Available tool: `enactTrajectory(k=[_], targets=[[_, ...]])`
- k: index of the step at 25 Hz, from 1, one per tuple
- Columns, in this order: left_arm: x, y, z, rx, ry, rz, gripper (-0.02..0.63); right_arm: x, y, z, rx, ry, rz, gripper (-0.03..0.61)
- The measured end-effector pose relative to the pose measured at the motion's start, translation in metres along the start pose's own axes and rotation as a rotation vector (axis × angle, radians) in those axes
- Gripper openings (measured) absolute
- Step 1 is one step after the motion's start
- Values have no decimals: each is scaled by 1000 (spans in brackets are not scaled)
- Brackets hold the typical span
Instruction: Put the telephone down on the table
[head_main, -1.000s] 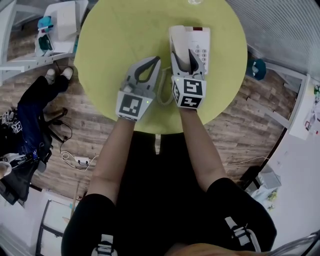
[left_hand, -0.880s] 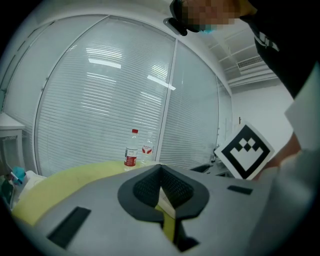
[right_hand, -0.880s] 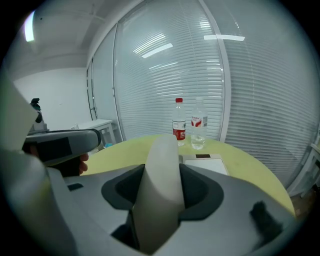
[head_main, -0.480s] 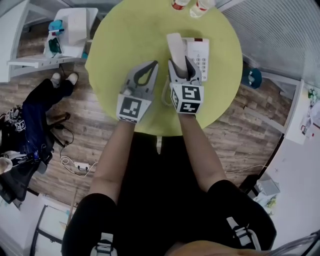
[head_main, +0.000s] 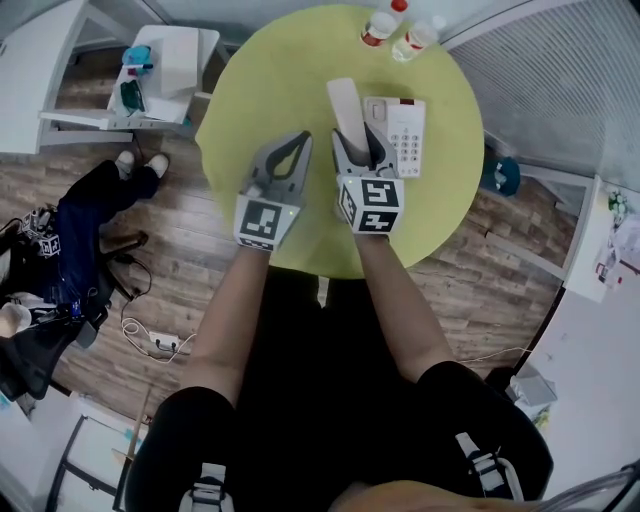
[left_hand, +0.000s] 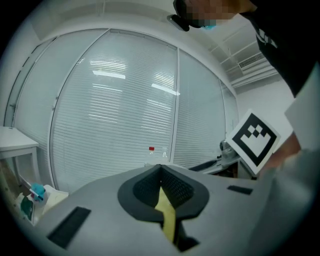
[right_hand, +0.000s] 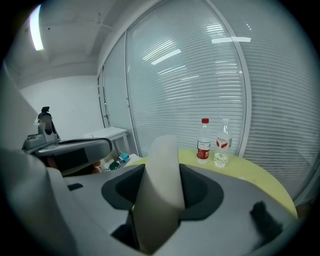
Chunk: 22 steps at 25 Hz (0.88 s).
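While clamped between the jaws of the right gripper (head_main: 358, 138), the handset (head_main: 345, 105) of the telephone appears as a smooth, cream-white bar with rounded edges; its far end projects well beyond the fingertips toward the middle of the table (head_main: 265, 90). Seen from the right gripper view, the same handset fills the gap between the two dark pads, which press against its sides, and its blunt tip rises in front of the window blinds (right_hand: 200, 65). Just to its right in the head view lies the telephone base (head_main: 398, 135), a white rectangular body with a grid of pale keys and a small red mark at its far edge; it rests flat on the round, yellow-green table, and whether the handset touches it cannot be told. Beside the right gripper, on the left, the left gripper (head_main: 297, 142) is held over the table with its jaws brought together on nothing, only a thin yellow strip of tabletop showing through the slit behind the tips. Two clear bottles (head_main: 395, 30), one with a red cap and red label, stand upright near the table's far rim. Beyond the table are a wooden floor (head_main: 500, 270) and a white side table (head_main: 175, 60).
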<state>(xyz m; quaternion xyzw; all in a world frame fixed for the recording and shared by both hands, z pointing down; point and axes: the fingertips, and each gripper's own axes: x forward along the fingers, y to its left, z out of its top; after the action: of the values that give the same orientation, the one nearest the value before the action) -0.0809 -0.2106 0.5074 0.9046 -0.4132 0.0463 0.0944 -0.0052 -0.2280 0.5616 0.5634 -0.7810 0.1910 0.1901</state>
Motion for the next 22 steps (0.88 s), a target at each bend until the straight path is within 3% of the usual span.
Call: enactTrajectory(k=[12, 22], targets=[[-41, 48, -4, -9, 0, 77, 8, 24, 67, 6, -5, 4, 84, 218], [-70, 102, -29, -31, 25, 160, 8, 64, 116, -18, 15, 54, 143, 218]])
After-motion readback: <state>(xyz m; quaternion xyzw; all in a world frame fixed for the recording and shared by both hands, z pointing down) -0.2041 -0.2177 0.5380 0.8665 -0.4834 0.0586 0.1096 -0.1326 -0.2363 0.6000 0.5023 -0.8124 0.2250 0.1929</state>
